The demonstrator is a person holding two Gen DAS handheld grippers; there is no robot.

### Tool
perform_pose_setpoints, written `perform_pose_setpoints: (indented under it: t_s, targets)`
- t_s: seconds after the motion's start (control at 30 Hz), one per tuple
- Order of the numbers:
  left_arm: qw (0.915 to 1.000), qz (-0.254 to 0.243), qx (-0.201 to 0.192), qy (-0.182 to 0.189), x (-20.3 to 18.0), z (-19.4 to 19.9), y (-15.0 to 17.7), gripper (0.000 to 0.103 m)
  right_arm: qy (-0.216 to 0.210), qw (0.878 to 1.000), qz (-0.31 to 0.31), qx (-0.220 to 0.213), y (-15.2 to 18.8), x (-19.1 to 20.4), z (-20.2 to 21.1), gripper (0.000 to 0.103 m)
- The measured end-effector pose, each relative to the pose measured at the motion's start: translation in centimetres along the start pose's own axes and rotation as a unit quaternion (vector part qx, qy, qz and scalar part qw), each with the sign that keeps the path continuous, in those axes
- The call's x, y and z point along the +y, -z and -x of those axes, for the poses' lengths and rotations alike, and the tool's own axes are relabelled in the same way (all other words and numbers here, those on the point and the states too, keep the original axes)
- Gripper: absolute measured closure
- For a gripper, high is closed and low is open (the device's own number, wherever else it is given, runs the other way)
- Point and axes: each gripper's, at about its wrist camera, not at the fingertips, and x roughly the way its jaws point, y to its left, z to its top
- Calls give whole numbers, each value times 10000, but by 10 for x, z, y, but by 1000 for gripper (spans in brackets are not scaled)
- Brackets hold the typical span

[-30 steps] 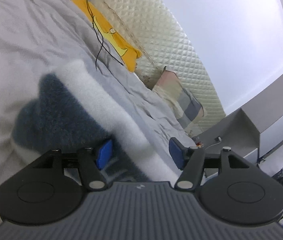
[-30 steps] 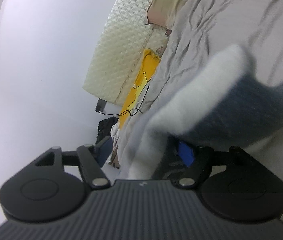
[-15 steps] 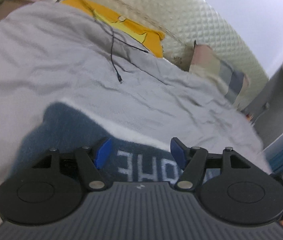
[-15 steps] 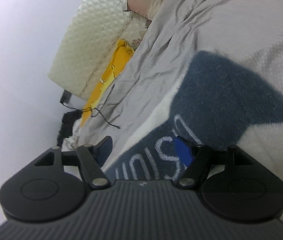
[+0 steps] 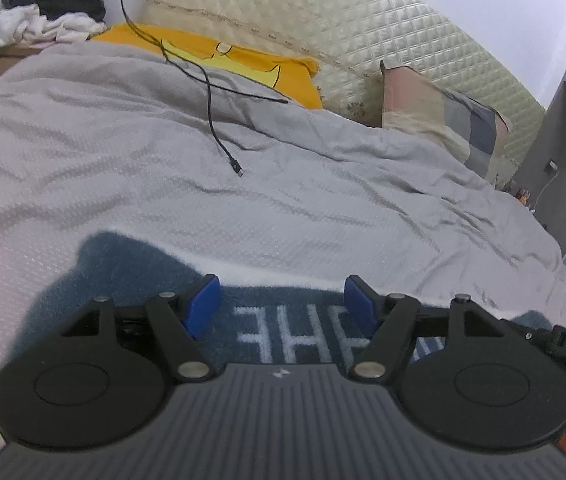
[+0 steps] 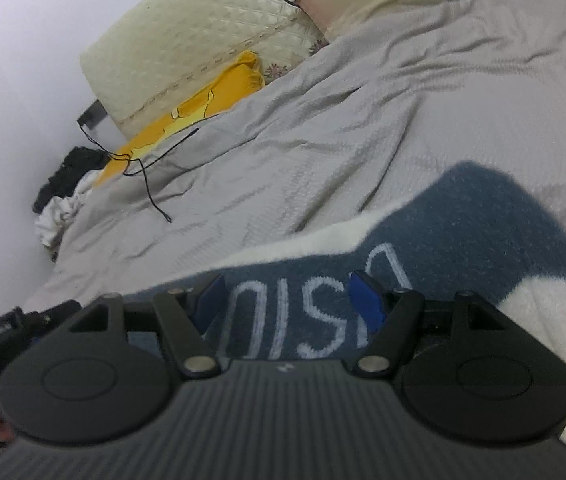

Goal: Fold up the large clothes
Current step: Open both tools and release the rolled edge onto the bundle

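A blue-and-white sweater point(image 5: 131, 264) is laid flat on the grey duvet point(image 5: 323, 200). Left gripper point(image 5: 279, 304), just opened further, and right gripper point(image 6: 289, 300) are held released above its lettering.

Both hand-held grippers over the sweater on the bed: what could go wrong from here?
1. Both the left hand-held gripper and the right one stand open over the lettered middle of the sweater, not an edge, so closing may bunch several layers.
2. The bedsheet is wrinkled and could get pinched too.
3. The cable lies loose beyond; a far fold could snag it.
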Motion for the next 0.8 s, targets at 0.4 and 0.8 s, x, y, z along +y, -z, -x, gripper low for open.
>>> perform_pose_setpoints:
  t_s: [0.4,0.8]
  targets:
    - [9963,-743,-439,31,-35,71,22,29,407,9943,903,-391,16,48,56,31]
    - [9948,-947,70,-373,-38,62,47,29,643,9873,1447,109,42,57,44,36]
